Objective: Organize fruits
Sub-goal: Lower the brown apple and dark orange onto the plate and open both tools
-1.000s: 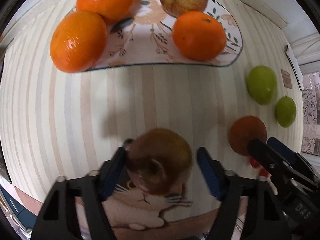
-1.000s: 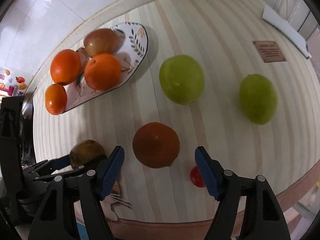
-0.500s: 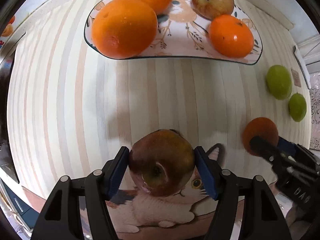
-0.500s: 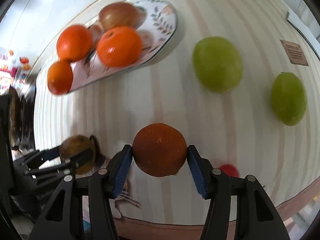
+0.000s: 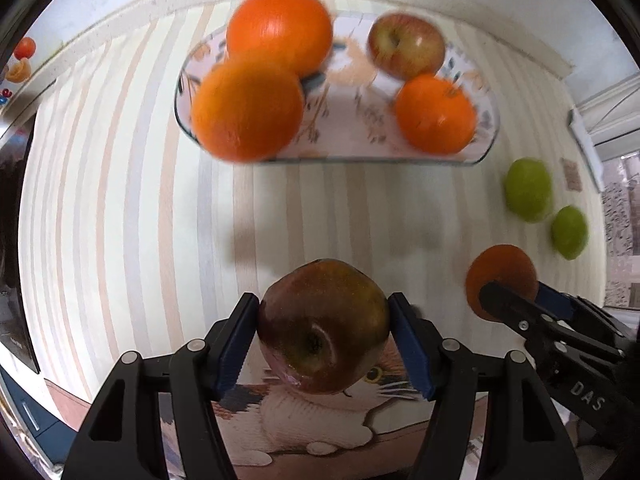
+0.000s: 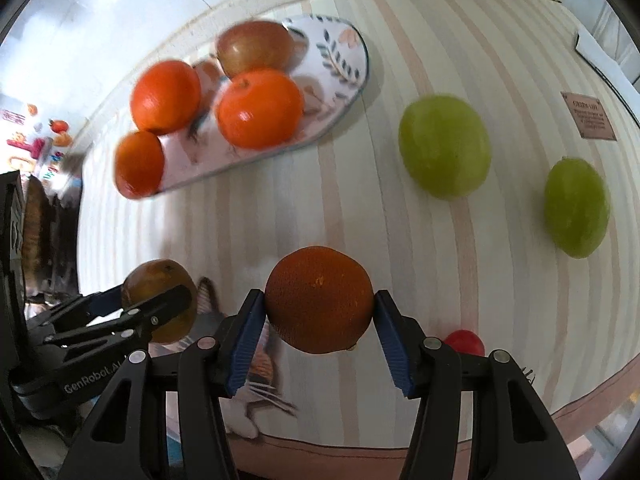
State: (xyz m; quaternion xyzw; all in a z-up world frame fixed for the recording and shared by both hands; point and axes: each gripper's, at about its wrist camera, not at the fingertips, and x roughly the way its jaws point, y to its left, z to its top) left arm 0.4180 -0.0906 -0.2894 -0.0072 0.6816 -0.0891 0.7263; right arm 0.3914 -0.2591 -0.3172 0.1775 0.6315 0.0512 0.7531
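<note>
Now left gripper (image 5: 324, 344) fingers clamp dark reddish apple (image 5: 323, 326); right gripper (image 6: 319, 334) fingers clamp dull orange (image 6: 319, 305).

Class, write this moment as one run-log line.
left claw: shut on red apple | right claw: shut on dark orange | plate: three oranges, one apple
</note>
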